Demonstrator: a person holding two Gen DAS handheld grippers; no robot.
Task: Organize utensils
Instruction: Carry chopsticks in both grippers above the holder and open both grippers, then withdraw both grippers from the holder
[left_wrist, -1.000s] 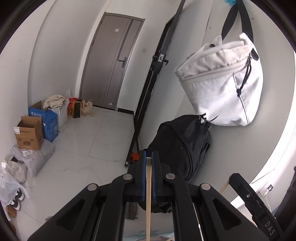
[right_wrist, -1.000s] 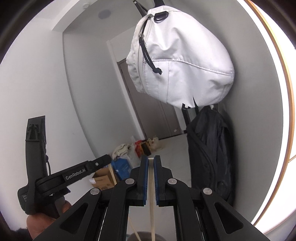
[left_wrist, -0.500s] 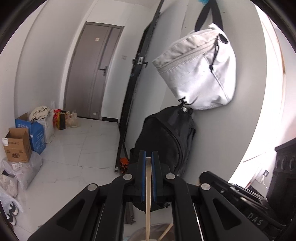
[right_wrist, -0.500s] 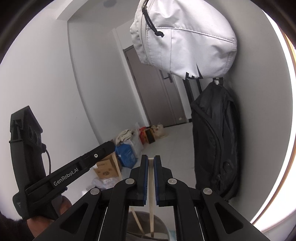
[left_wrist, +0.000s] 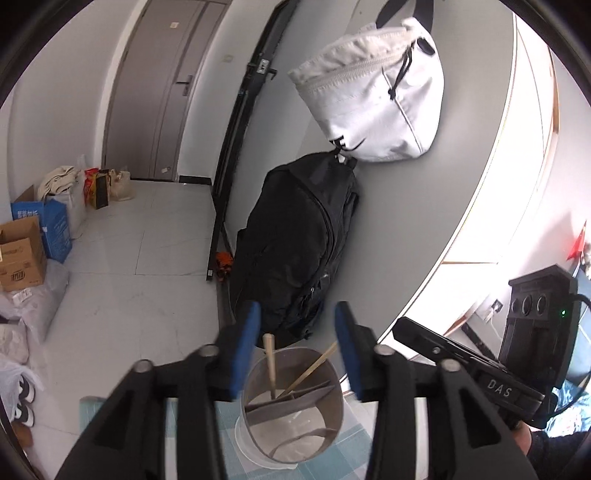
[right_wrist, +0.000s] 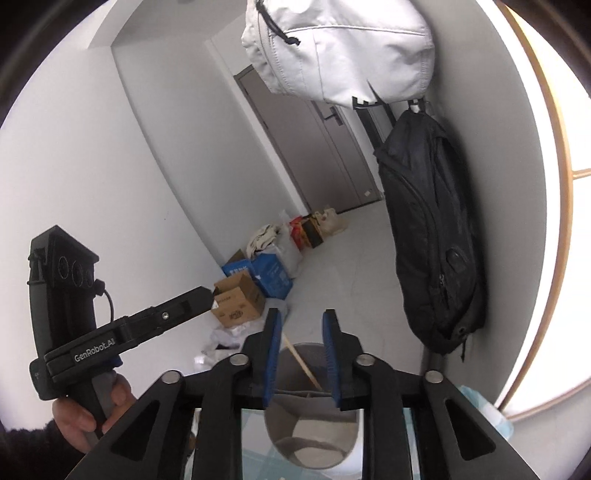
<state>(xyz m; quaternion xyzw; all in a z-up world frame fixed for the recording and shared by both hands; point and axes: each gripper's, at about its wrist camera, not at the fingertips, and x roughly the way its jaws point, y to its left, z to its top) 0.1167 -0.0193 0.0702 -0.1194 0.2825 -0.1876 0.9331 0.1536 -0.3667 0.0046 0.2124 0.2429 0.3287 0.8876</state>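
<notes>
A round grey utensil holder (left_wrist: 295, 435) with inner dividers stands on a blue checked cloth. Two wooden chopsticks lean inside it: one upright (left_wrist: 270, 365), one slanted (left_wrist: 314, 367). My left gripper (left_wrist: 297, 317) is open and empty, just above the holder. My right gripper (right_wrist: 301, 325) is open and empty over the same holder (right_wrist: 314, 439), where one chopstick (right_wrist: 301, 363) shows between the fingers. The left gripper's body shows at the left of the right wrist view, the right gripper's at the right of the left wrist view.
A black backpack (left_wrist: 295, 243) and a white bag (left_wrist: 373, 96) hang on the wall behind the holder. A black stand (left_wrist: 236, 155) leans by them. Cardboard boxes (left_wrist: 22, 254), bags and shoes lie on the tiled floor at left. A grey door (left_wrist: 155, 92) is at the back.
Both grippers were shut on a chopstick each; both have opened and the chopsticks now stand in the holder. Both views have tilted down toward the holder.
</notes>
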